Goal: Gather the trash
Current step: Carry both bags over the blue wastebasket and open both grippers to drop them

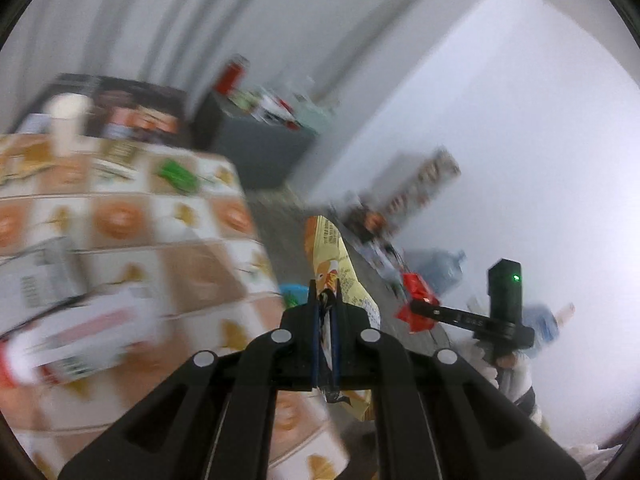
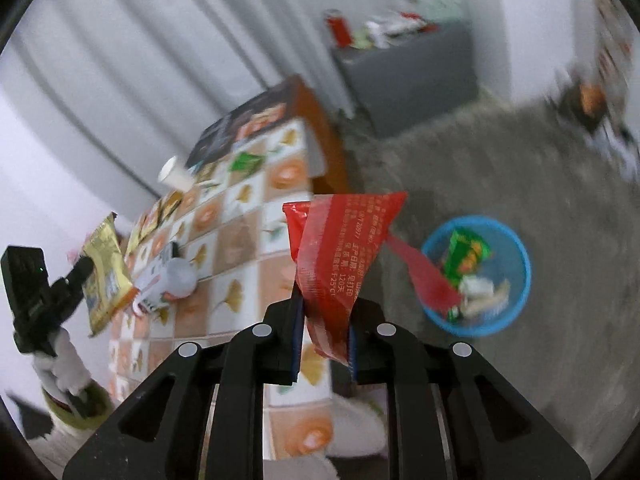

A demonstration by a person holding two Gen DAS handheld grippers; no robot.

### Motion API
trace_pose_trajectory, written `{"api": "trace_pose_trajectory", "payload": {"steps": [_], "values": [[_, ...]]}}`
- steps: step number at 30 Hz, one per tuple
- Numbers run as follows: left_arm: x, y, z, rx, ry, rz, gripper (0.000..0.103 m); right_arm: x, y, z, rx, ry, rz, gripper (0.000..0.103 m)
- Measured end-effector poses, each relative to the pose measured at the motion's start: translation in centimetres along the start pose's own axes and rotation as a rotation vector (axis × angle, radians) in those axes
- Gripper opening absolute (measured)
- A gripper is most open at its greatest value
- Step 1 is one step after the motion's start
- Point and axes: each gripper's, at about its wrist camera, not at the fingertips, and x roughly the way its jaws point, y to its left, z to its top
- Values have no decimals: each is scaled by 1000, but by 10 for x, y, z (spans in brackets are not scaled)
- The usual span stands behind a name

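In the left wrist view my left gripper (image 1: 326, 300) is shut on a yellow snack wrapper (image 1: 334, 252), held above the floor beside the table. In the right wrist view my right gripper (image 2: 324, 308) is shut on a crumpled red wrapper (image 2: 340, 248) that stands up between the pads. A blue basket (image 2: 522, 264) sits on the grey carpet to the lower right of the red wrapper, with green and white trash inside. Each view shows the other gripper: the right gripper (image 1: 420, 305) with the red wrapper (image 1: 416, 290), and the left gripper (image 2: 86, 266) with the yellow wrapper (image 2: 106, 276).
A table under a tile-patterned cloth (image 2: 240, 248) carries a white paper cup (image 2: 176, 176), a green wrapper (image 2: 244, 160) and a white carton lying on its side (image 2: 168, 276). A grey cabinet (image 2: 404, 76) with a red can (image 2: 338, 28) stands behind. Water jugs (image 1: 444, 268) line the wall.
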Motion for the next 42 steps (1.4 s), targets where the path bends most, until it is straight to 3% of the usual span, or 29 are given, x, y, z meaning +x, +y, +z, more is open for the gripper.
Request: {"api": "trace_pose_trajectory", "payload": {"steps": [9,14,19,20,22,23,25,29,32,42], "values": [[182,-68,-25,130,356,-36,5,34,-102,-4,260,73,-32,20],[262,-74,-36,129,493,-7,6,51,-145,13,345,61,-23,20],[327,-72,-43,148,555,31,6,82,-177,34,406,93,-35,23],[343,-70,-44,144,559,43,13,93,-183,40,412,109,-46,24],[366,-64,-46,129,562,64,40,114,-193,50,419,130,-65,35],[381,-59,-48,116,574,78,60,121,-197,51,422,140,-83,40],[399,-48,-49,86,598,111,66,138,-206,54,426,168,-126,52],[396,-31,-43,0,561,131,69,170,-219,48,420,233,-215,55],[383,-32,-37,29,537,140,71,175,-221,38,417,247,-225,58],[302,-53,-15,27,408,80,73,138,-208,25,431,165,-197,60]]}}
